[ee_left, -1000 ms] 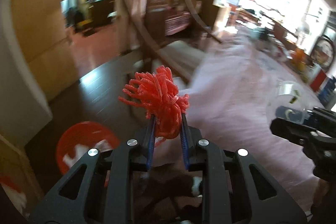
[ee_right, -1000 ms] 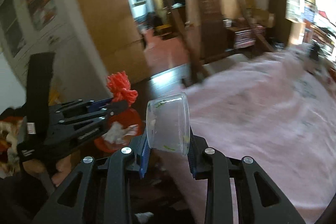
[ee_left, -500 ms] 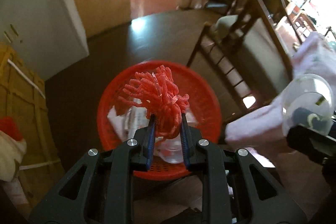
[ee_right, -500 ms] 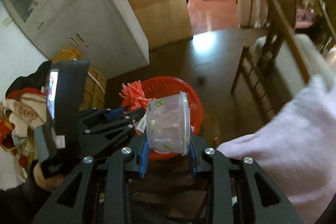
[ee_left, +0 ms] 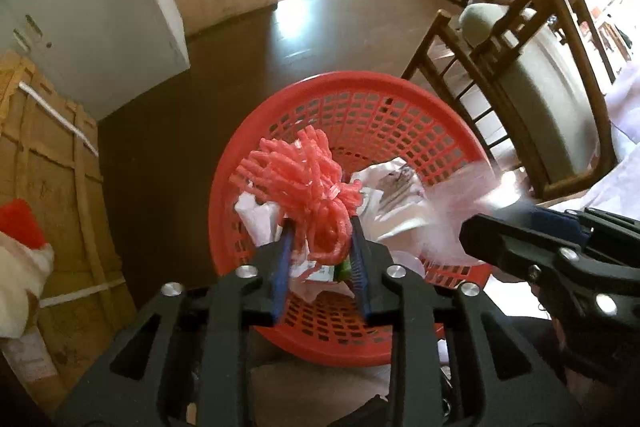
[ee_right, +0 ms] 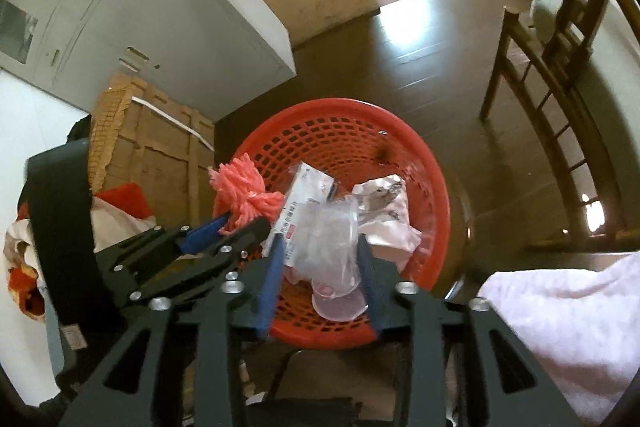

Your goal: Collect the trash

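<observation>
Blurring hides your right gripper (ee_right: pixel 320 259) and whether it grips the clear cup (ee_right: pixel 330 239); your left gripper (ee_left: pixel 320 247) pinches stringy pink netting (ee_left: pixel 304 183) (over the perforated red basket (ee_left: pixel 360 99)).

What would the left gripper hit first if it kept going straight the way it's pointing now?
Probably the crumpled white paper piled in the red basket. The left gripper, shut on the pink net bundle, points down into it; exact depth is unclear.
</observation>
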The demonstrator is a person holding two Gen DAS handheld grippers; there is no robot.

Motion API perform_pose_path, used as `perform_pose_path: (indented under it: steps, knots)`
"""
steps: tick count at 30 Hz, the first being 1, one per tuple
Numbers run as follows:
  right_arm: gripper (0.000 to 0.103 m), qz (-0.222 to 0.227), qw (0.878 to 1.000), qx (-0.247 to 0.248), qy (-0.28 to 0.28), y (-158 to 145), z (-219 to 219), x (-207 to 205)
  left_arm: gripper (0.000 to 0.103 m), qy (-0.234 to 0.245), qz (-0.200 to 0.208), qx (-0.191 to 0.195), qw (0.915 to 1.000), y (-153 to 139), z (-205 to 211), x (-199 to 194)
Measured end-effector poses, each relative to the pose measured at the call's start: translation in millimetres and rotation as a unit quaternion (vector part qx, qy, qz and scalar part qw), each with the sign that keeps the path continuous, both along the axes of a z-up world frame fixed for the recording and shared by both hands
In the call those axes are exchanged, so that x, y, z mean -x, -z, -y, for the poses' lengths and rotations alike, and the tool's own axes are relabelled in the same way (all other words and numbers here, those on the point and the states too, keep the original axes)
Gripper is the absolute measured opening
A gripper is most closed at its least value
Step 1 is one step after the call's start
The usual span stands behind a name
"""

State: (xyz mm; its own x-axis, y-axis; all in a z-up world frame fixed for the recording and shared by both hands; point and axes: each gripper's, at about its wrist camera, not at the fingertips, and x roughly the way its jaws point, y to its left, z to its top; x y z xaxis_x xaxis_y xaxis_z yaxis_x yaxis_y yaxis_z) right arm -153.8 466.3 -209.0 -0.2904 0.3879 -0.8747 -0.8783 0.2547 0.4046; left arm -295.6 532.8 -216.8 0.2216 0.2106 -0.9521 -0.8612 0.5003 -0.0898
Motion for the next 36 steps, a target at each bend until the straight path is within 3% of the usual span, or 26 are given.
perform_pose_path:
  steps: [3, 7, 10, 20, 26, 30, 36]
  knots:
    - [0.051, 0.011, 1.0, -0.01, 0.006, -4.2, 1.8, -5.2, 0.046, -0.017, 0.007, 0.012, 0.9998, -0.4, -5.3, 7.3]
    - [0.053, 0.01, 1.0, -0.024, 0.016, -17.3, 12.8, -15.7, 0.053, -0.017, 0.007, 0.003, 0.9998, -7.0, -3.4, 8.4]
    - [0.057, 0.006, 0.999, -0.036, 0.025, -27.6, 22.6, -23.0, 0.056, -0.004, 0.009, -0.006, 0.9999, -15.5, 3.7, 3.9]
    - [0.058, 0.014, 0.999, -0.035, 0.014, -37.3, 33.2, -15.9, 0.064, -0.01, 0.006, -0.024, 0.9996, -35.5, 17.2, 8.4]
    - [0.072, 0.044, 0.999, -0.022, 0.02, -44.1, 51.6, -12.9, 0.078, -0.027, -0.022, -0.03, 0.9989, -44.5, 30.7, 20.7]
    - [0.081, 0.056, 0.998, -0.016, 0.026, -42.5, 67.0, -13.2, 0.08, -0.044, -0.04, -0.038, 0.9975, -52.3, 40.4, 26.4]
    - [0.084, 0.056, 0.998, -0.016, 0.033, -45.8, 88.8, -13.2, 0.082, -0.058, -0.04, -0.047, 0.9964, -67.8, 53.1, 31.3]
